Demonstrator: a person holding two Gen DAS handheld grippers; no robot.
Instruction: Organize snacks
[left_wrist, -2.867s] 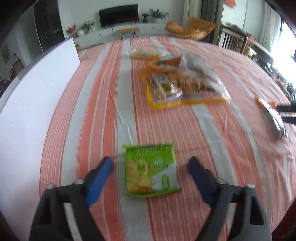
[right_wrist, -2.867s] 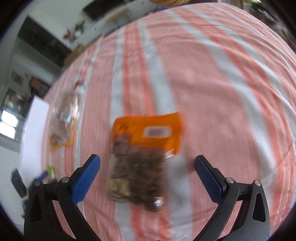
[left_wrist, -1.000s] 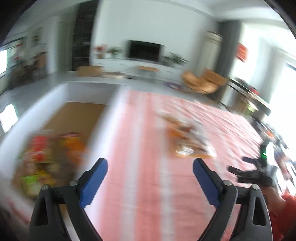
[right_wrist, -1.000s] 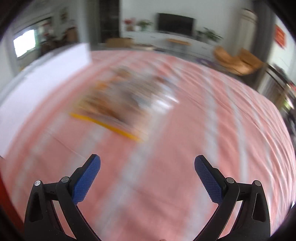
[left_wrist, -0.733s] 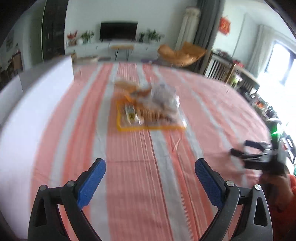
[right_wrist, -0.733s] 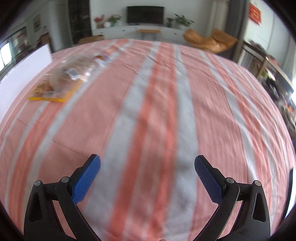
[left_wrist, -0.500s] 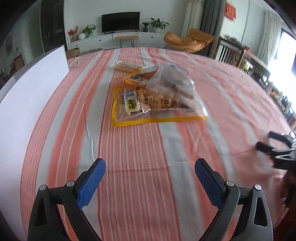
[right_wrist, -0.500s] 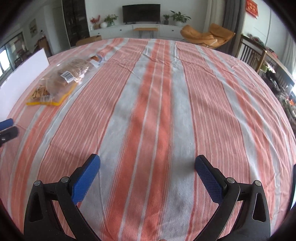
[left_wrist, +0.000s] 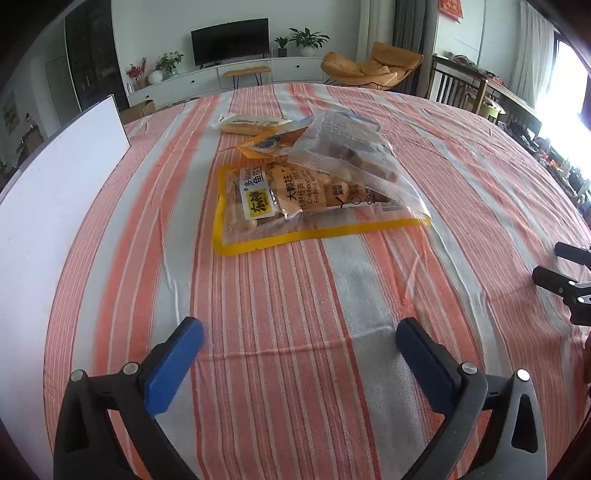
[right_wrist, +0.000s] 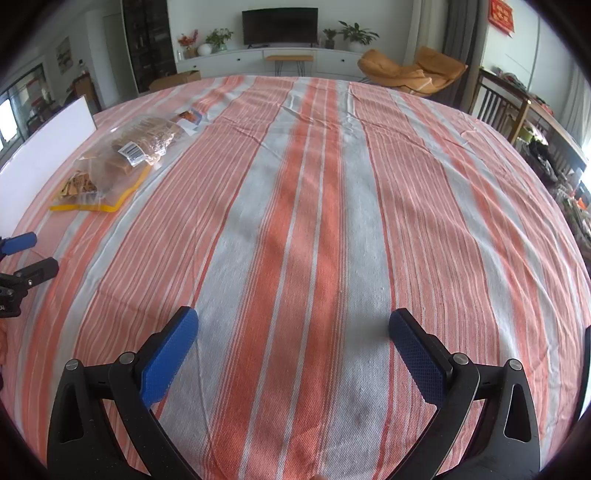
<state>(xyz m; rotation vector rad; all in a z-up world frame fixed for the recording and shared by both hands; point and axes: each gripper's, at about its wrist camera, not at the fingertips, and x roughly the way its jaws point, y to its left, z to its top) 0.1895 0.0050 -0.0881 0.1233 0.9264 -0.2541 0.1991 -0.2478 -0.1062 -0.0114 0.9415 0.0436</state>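
Observation:
A pile of snack packs lies on the striped tablecloth (left_wrist: 295, 332). A yellow-edged clear bag of snacks (left_wrist: 288, 206) is nearest, a clear bag of brown pieces (left_wrist: 347, 155) rests on it, an orange pack (left_wrist: 269, 142) and a pale pack (left_wrist: 247, 123) lie behind. My left gripper (left_wrist: 299, 354) is open and empty, short of the pile. My right gripper (right_wrist: 293, 347) is open and empty over bare cloth, and shows in the left wrist view (left_wrist: 561, 273). The pile sits far left in the right wrist view (right_wrist: 125, 155).
A white box wall (left_wrist: 55, 206) stands along the table's left side, also in the right wrist view (right_wrist: 44, 147). The left gripper's fingers (right_wrist: 22, 258) show at the right view's left edge. Chairs (right_wrist: 495, 99) stand beyond the table's far right edge.
Both grippers held snack packs between their jaws 2.9 s ago; both are now empty. The left swung from the box back toward the pile, and the right turned to bare cloth.

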